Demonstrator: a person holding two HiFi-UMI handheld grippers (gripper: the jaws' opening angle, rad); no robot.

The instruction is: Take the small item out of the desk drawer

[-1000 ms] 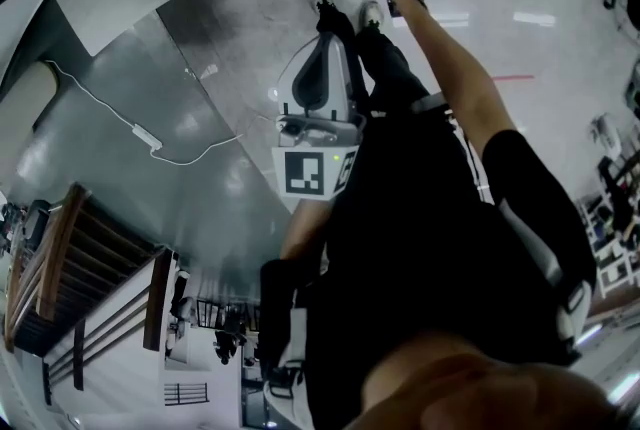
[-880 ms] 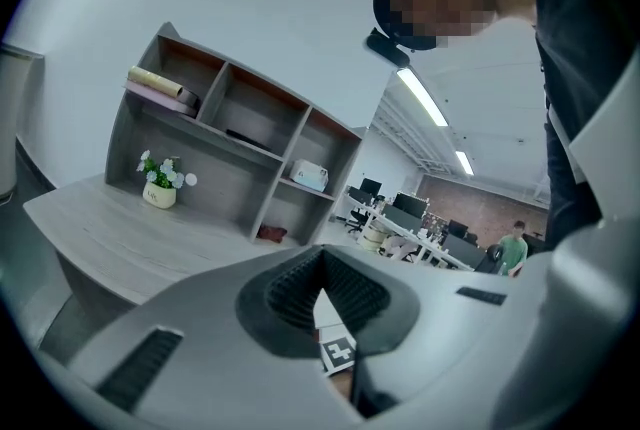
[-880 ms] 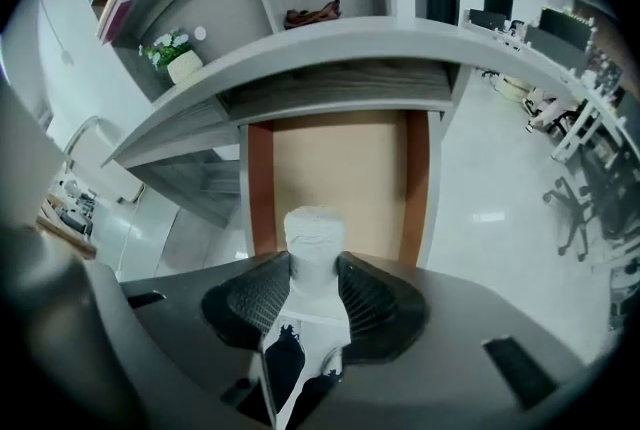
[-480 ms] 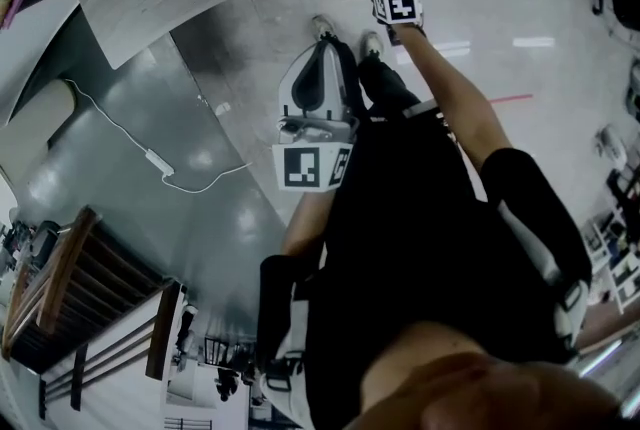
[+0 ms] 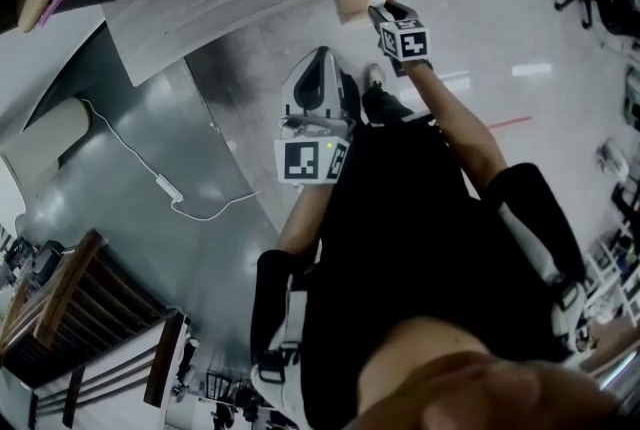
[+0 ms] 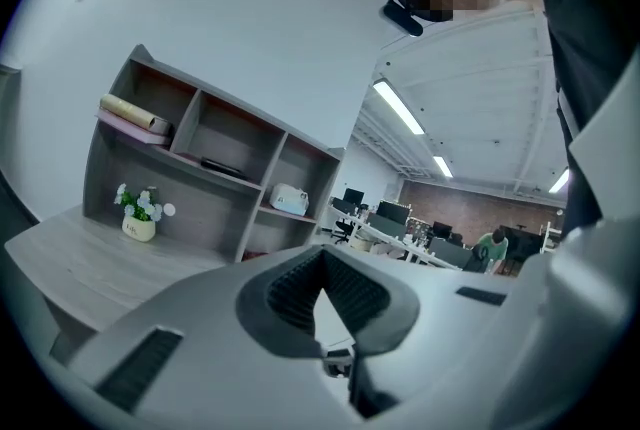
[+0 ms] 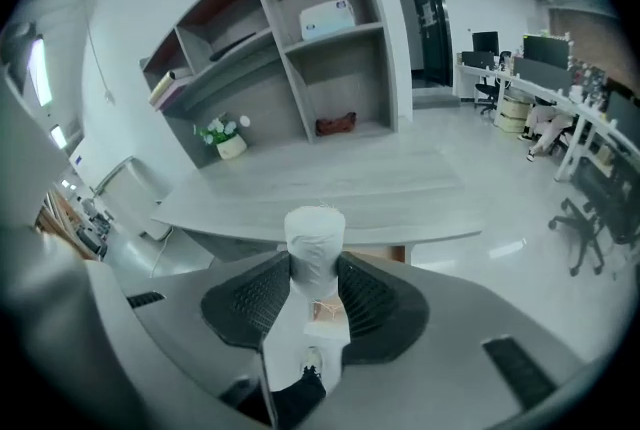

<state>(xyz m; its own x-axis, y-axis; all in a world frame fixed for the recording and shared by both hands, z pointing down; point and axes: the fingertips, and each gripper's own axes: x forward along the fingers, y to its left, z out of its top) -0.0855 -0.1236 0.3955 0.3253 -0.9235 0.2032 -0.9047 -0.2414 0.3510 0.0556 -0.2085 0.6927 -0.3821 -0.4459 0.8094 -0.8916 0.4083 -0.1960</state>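
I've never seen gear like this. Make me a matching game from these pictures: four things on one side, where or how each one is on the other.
Things:
1. left tongs
2. right tongs
3. flower pot
4. white cable

Place or state:
A. lying on the floor
B. shut, nothing between them
C. clamped on a white roll
D. standing on the desk

Pairs: 1-B, 2-C, 3-D, 4-A.

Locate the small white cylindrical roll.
The small white cylindrical roll sits clamped in the right gripper, just off the edge of the grey wood-grain desk, top centre of the head view.
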